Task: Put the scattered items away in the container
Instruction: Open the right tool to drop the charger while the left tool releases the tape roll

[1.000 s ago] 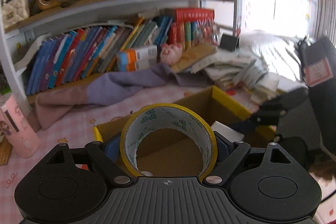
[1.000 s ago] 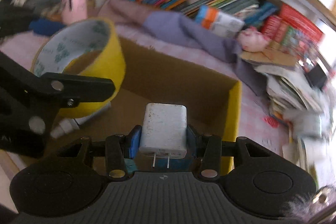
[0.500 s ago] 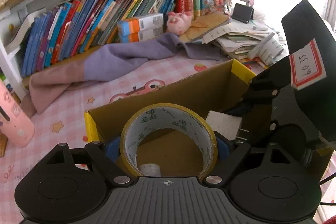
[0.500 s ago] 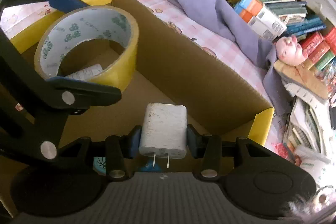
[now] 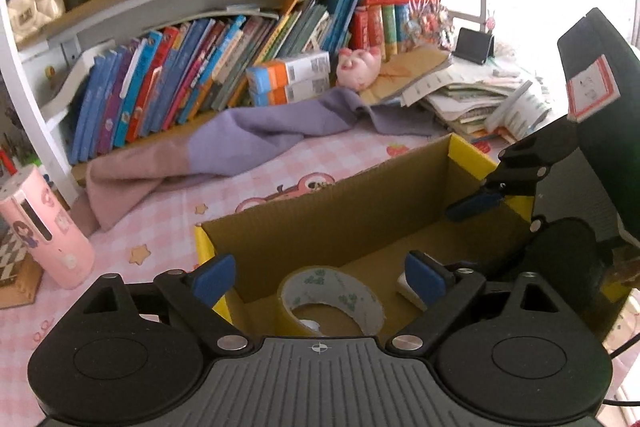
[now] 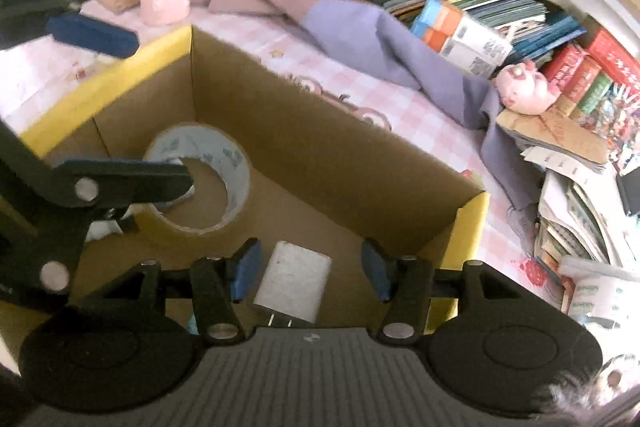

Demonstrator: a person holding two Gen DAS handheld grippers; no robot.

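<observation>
i'm letting go w/ both hands at once over the cardboard box [image 5: 360, 203]. half a sec ago my left gripper [image 5: 320, 277] was pinching the tape roll [image 5: 332, 301] above the box; now its jaws are spreading wide after just opening, nothing between the pads, and the roll is lying inside the box near the left end. my right gripper [image 6: 310, 273] was clamping the white charger [image 6: 294, 285]; its jaws are also parting after just opening, pads clear of it, and the charger is sitting on the box floor just right of the roll. so i'm judging both items as delivered. i'm thinking next is backing both grippers out of the box w/o snagging the wall, then going for whatever's left outside.
</observation>
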